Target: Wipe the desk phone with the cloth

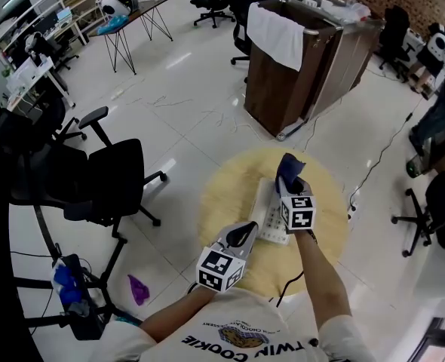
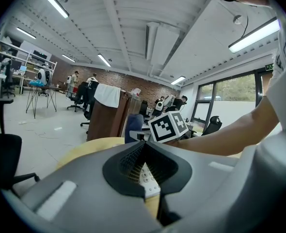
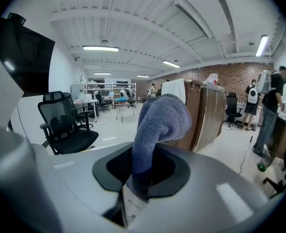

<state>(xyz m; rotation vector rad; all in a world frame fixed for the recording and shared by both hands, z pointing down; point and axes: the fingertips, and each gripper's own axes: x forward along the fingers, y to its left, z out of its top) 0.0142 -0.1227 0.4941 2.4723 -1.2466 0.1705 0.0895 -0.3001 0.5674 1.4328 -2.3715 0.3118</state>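
Observation:
A white desk phone [image 1: 266,216] lies on a round pale-wood table [image 1: 226,194]. My right gripper [image 1: 291,185] hovers over the phone's right side, shut on a dark blue cloth [image 1: 289,167]. In the right gripper view the cloth [image 3: 160,122] stands up from between the jaws, with its white label [image 3: 132,206] hanging below. My left gripper [image 1: 244,231] is at the phone's near left edge, jaws shut and holding nothing. The left gripper view shows the phone's keys [image 2: 148,177] just beyond the jaws, with the right gripper's marker cube [image 2: 168,125] and the cloth [image 2: 133,128] behind.
A black office chair [image 1: 105,179] stands left of the table. Behind the table is a brown cabinet [image 1: 305,62] with a white towel [image 1: 275,35] over it. A cable [image 1: 381,157] runs across the floor on the right. More chairs [image 1: 434,206] stand at the far right.

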